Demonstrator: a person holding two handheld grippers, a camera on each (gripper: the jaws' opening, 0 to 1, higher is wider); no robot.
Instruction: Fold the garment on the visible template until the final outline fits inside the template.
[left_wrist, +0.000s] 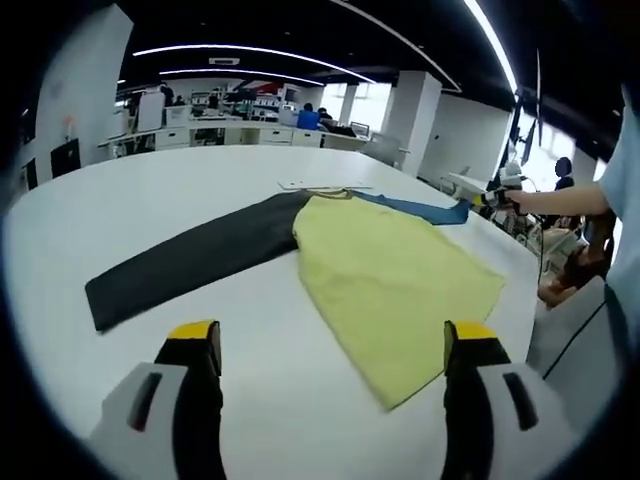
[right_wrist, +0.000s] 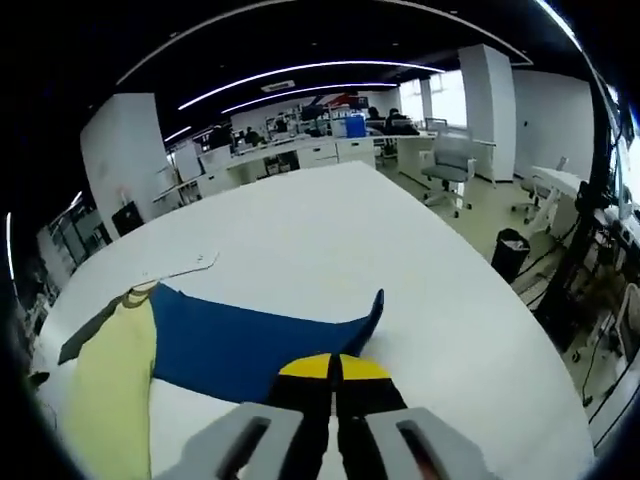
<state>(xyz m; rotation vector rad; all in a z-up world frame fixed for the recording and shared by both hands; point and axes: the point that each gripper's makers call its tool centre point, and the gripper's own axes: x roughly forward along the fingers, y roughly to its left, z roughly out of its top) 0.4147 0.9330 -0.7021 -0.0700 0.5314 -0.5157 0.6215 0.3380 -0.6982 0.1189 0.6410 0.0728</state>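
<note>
The garment lies flat on the white table (left_wrist: 190, 175). Its body is yellow (left_wrist: 390, 280), one long sleeve is dark grey (left_wrist: 190, 262) and stretches out to the left, the other is blue (left_wrist: 420, 208). My left gripper (left_wrist: 335, 350) hovers open over bare table just short of the yellow hem, holding nothing. In the right gripper view the blue sleeve (right_wrist: 240, 345) runs from the yellow body (right_wrist: 110, 400) into my right gripper (right_wrist: 335, 368), which is shut on its cuff end. The left gripper view shows the right gripper (left_wrist: 492, 198) at the far right, pulling the sleeve taut.
A thin white flat shape (left_wrist: 320, 186) lies by the collar. A person's arm (left_wrist: 560, 200) reaches in from the right. The table edge curves close on the right, with an office chair (right_wrist: 445, 165) and a dark bin (right_wrist: 510, 250) beyond. Desks stand at the back.
</note>
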